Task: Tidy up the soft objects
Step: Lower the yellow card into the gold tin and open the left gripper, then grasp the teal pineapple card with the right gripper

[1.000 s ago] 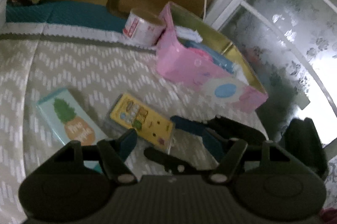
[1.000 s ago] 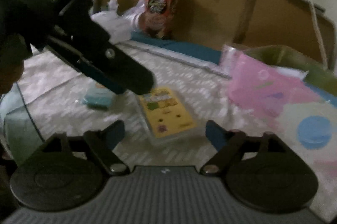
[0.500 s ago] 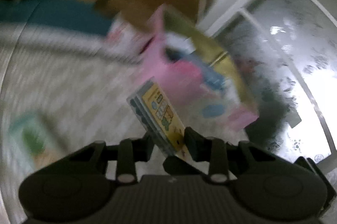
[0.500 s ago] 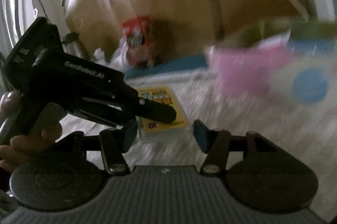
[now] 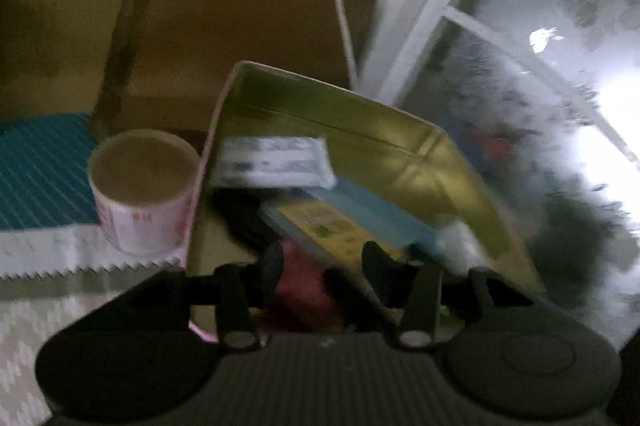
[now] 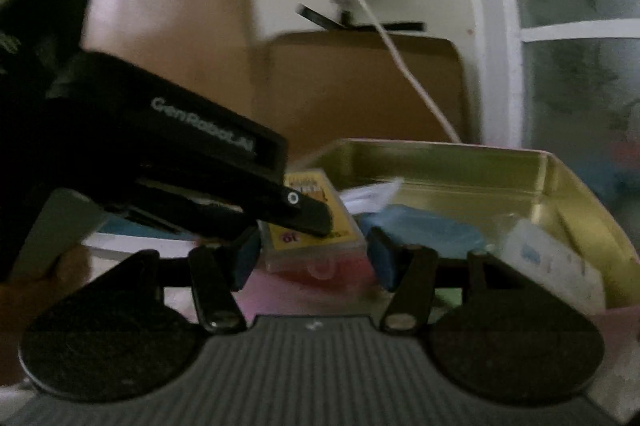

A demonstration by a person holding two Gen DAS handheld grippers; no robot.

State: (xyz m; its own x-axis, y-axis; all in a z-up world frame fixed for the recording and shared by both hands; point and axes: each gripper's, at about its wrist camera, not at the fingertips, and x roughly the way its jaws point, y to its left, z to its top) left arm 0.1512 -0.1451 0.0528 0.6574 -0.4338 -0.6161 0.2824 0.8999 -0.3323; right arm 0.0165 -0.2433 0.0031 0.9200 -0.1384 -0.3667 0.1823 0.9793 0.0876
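Note:
My left gripper (image 5: pixel 320 262) is shut on a yellow tissue pack (image 5: pixel 324 230) and holds it over the open gold-lined box (image 5: pixel 400 129). The box holds a white pack (image 5: pixel 272 161), a blue pack (image 5: pixel 368 209) and a red item (image 5: pixel 304 286). In the right wrist view the left gripper (image 6: pixel 312 218) grips the yellow pack (image 6: pixel 316 226) just inside the box (image 6: pixel 440 161). My right gripper (image 6: pixel 312 258) is open and empty, close in front of the box with the pack between its fingers' line of sight.
A roll of tape (image 5: pixel 140 185) stands left of the box on the patterned cloth (image 5: pixel 40 306). A teal mat (image 5: pixel 40 177) lies behind it. A brown chair back (image 5: pixel 248 25), a white cable (image 5: pixel 344 5) and a frosted window (image 5: pixel 560 105) are behind the box.
My left gripper closed on the yellow pack on the cloth, lifted it and carried it right, over the box. My right gripper moved towards the box and stayed open.

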